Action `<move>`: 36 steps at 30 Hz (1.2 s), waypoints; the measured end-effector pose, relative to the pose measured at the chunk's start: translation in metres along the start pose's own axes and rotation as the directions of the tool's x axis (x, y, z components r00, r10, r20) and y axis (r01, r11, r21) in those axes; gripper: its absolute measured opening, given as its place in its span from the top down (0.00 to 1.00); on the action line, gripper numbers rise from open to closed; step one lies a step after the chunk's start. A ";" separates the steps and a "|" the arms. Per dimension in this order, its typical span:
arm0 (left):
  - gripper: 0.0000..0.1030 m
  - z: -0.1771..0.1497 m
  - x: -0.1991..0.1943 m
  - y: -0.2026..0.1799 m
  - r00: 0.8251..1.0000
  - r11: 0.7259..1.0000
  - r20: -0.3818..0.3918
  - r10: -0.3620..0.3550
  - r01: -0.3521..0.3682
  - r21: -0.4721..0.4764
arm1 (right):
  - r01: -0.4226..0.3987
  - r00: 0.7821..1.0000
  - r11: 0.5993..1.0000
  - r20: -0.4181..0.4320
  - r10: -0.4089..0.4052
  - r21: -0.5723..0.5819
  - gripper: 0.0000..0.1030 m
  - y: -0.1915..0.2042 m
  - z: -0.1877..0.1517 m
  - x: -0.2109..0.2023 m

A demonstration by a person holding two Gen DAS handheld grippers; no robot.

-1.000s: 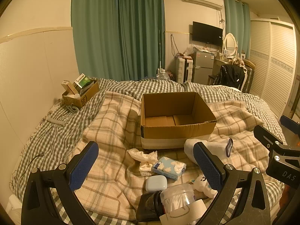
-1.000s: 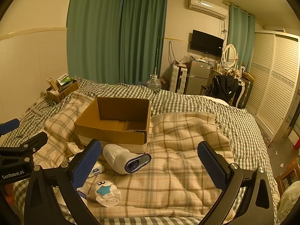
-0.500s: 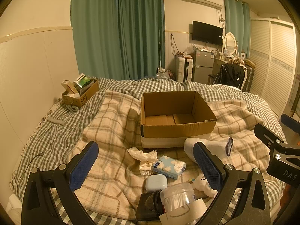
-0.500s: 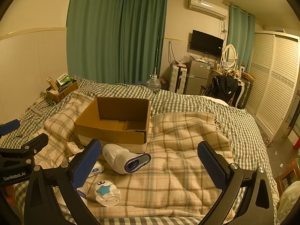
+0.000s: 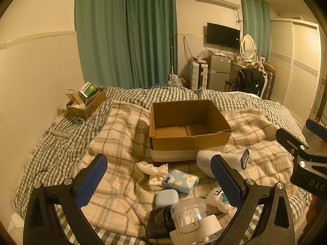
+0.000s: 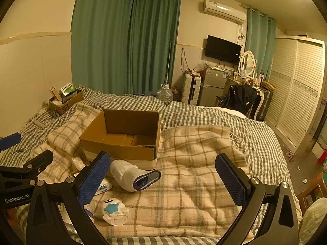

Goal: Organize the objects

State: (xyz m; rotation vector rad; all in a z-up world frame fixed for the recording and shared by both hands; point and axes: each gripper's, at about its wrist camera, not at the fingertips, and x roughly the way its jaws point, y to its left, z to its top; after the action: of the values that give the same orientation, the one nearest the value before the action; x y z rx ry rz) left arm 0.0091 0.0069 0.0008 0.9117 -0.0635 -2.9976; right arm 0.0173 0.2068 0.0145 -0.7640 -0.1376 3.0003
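An empty open cardboard box [image 5: 189,130] sits on a plaid blanket on the bed; it also shows in the right wrist view [image 6: 124,138]. In front of it lie a white hair dryer [image 5: 222,160] [image 6: 133,176], a blue tissue pack [image 5: 180,180], crumpled tissues [image 5: 153,168], a white earbud case [image 5: 167,198], a white toy with a blue star [image 6: 114,211] [image 5: 217,196], a clear jar of cotton swabs [image 5: 189,213] and a tape roll [image 5: 196,231]. My left gripper [image 5: 158,178] is open above these items. My right gripper [image 6: 163,176] is open, just right of the dryer.
A small cardboard box with packets [image 5: 85,102] stands at the bed's far left by the wall. A cable [image 5: 36,173] lies on the checked sheet. Beyond the bed are a fridge [image 5: 219,74], a chair with a black jacket [image 5: 248,81] and a wardrobe [image 6: 296,94].
Both grippers have barely shifted; the left wrist view has tilted very slightly. Nothing was taken hold of or moved.
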 end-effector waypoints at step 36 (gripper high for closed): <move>0.03 -0.089 0.043 -0.033 0.916 0.990 -0.382 -0.123 0.088 -0.106 | 0.069 0.987 0.997 -0.141 -0.073 -0.035 0.00 -0.018 -0.050 -0.002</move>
State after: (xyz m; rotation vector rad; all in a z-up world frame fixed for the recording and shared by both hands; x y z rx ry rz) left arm 0.0236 0.0355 -0.0985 1.5217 0.1222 -2.8169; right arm 0.0439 0.2288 -0.0267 -0.9509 -0.2010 2.8717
